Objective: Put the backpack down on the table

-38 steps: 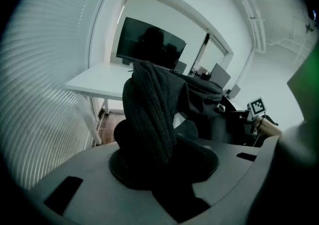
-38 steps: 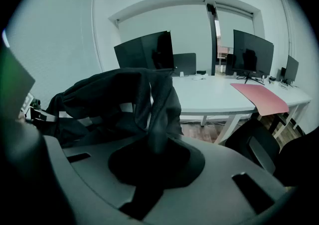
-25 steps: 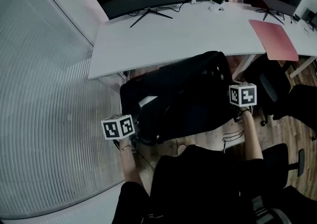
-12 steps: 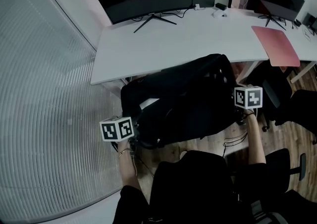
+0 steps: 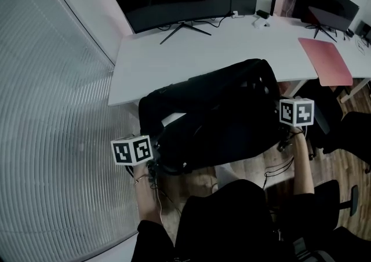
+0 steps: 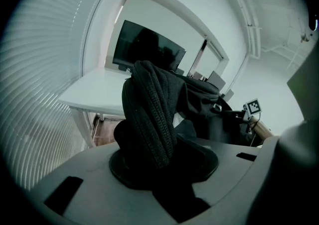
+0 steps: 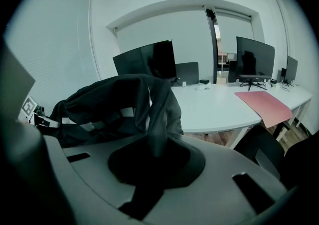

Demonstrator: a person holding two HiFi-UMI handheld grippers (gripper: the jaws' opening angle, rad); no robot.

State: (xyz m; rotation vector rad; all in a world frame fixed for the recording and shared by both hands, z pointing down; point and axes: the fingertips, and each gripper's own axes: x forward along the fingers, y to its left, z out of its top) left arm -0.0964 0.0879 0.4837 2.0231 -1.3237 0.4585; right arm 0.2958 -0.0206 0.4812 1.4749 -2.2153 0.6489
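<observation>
Black backpack [image 5: 214, 116] is held up by two straps [image 6: 149, 114], one clenched in left tongs [image 6: 149, 149] at 8 o'clock, one in right tongs [image 7: 154, 144] at 3, seemingly to clear the bench [image 5: 220, 46] at 12.

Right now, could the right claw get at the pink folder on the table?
Probably not: the right claw is shut on a strap of the backpack, so it's busy, and the pink folder lies beyond it on the table.

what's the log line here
left gripper: shut on backpack | right gripper: shut on backpack | backpack: held at table edge, not down
</observation>
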